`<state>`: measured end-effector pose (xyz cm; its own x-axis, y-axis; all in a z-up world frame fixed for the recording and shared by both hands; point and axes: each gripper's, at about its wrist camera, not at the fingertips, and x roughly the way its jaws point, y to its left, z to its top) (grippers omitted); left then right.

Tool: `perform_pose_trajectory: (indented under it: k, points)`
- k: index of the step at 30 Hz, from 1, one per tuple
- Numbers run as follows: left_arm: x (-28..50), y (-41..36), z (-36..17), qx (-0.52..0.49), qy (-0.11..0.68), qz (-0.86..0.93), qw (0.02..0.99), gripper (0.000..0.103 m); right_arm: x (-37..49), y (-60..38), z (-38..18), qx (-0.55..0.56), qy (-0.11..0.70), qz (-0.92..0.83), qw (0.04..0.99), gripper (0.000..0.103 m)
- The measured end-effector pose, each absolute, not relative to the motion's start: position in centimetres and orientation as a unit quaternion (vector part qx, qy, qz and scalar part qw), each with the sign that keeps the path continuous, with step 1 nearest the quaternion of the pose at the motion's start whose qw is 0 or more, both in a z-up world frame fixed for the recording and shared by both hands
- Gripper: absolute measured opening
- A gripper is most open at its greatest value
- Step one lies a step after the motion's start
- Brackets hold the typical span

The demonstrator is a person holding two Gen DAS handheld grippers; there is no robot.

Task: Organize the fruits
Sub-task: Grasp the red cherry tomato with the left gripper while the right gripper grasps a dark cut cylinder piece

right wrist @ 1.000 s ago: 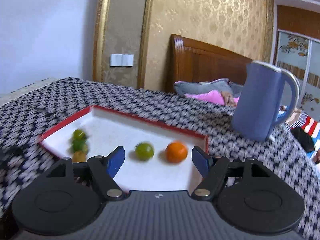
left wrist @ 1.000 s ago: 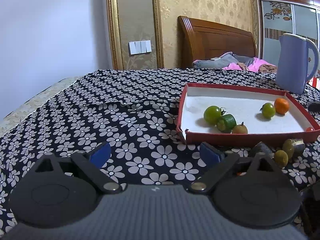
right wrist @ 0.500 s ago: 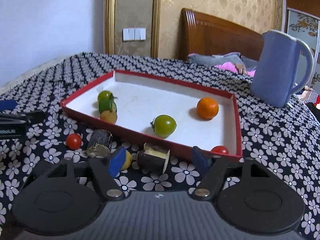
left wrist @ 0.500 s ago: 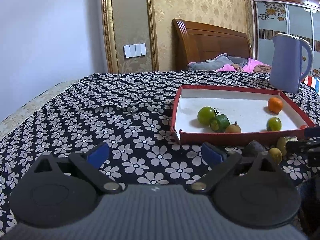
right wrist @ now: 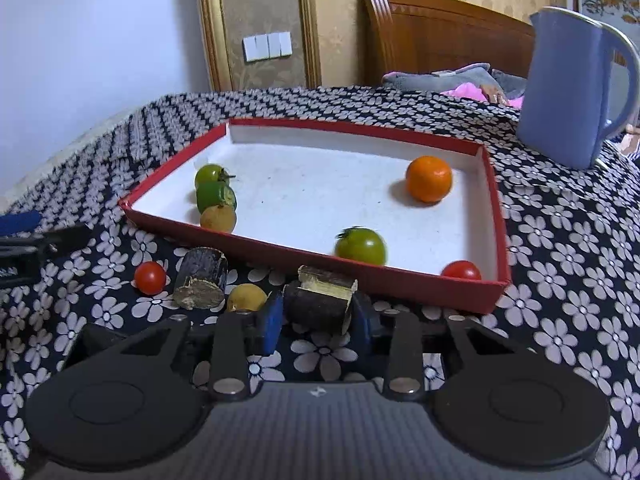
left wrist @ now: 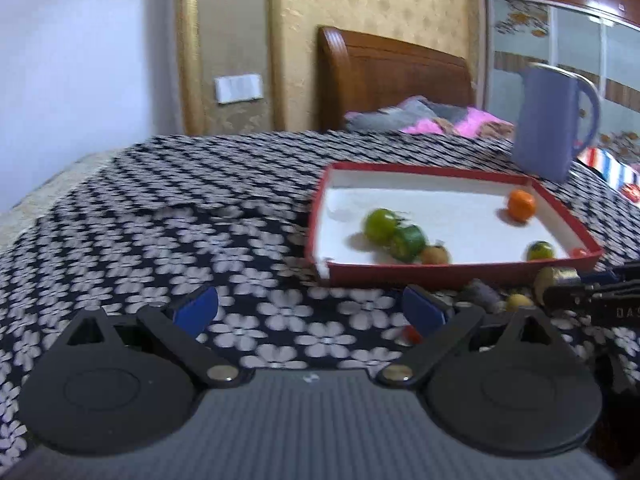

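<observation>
Right wrist view: right tongs (right wrist: 316, 318) low over the floral cloth (right wrist: 560, 264), jaws closing, with a dark cut stub (right wrist: 320, 300) between the blue pads (right wrist: 273, 318). Pads sit at both sides of the stub; contact looks made, though the far pad is partly hidden. Stub lies on the cloth just outside the near wall of the red tray (right wrist: 496, 216).

On the cloth left of it: a yellow fruit (right wrist: 247, 297), a second dark stub (right wrist: 201, 279), a red cherry tomato (right wrist: 150, 277), all outside the tray.

Inside the tray: an orange (right wrist: 429, 178) toward the far right; a green tomato (right wrist: 361, 246) near the front wall; a red tomato (right wrist: 461, 270) in the near right corner; a cluster at the left wall of a green tomato, a green cut piece and a tan fruit (right wrist: 218, 218), touching in a row.

Blue jug (right wrist: 568, 100) stands on the cloth beyond the tray's right corner.

Left wrist view, blurred: left tongs (left wrist: 312, 312) wide apart, nothing between them, above bare cloth left of the tray. The right tongs show at this view's right edge beside the stub.
</observation>
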<state>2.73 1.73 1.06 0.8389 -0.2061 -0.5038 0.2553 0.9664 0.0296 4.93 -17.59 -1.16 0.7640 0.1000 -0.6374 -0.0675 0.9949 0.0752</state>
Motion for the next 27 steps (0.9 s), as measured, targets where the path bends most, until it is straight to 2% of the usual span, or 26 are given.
perform_pose_trajectory:
  k: [3,5,9,13,17,19,23,24,27]
  points:
    - [2.7,0.3,1.2,0.062,0.256,-0.136,0.955,0.096,3.4,-18.6,-0.6,0.041,0.327,0.049,0.943,0.036]
    - [2.9,-0.7,1.0,0.077,0.26,-0.143,0.952,0.092,2.2,-19.2,-0.3,0.048,0.317,0.048,0.946,0.036]
    - [3.6,-2.1,0.0,0.087,0.293,-0.163,0.938,0.08,0.3,-20.1,0.2,0.065,0.301,0.052,0.95,0.036]
    - [4.0,-3.0,-0.9,0.092,0.31,-0.179,0.929,0.063,-0.7,-20.6,0.5,0.071,0.291,0.053,0.953,0.036]
    - [4.2,-3.8,-1.5,0.099,0.321,-0.194,0.922,0.056,-1.1,-20.8,0.3,0.075,0.287,0.056,0.953,0.036]
    - [4.5,-4.2,-1.9,0.102,0.326,-0.196,0.919,0.042,-1.1,-20.7,0.1,0.076,0.287,0.059,0.953,0.036]
    - [5.0,-4.3,-2.2,0.087,0.337,-0.206,0.914,0.03,-1.1,-20.8,-0.1,0.078,0.285,0.061,0.953,0.036]
    - [5.0,-4.3,-2.2,0.082,0.339,-0.211,0.913,0.024,-1.2,-20.8,-0.1,0.079,0.284,0.061,0.954,0.036]
    - [4.8,-4.3,-2.2,0.082,0.336,-0.211,0.914,0.024,-1.2,-20.9,0.0,0.079,0.282,0.06,0.954,0.036]
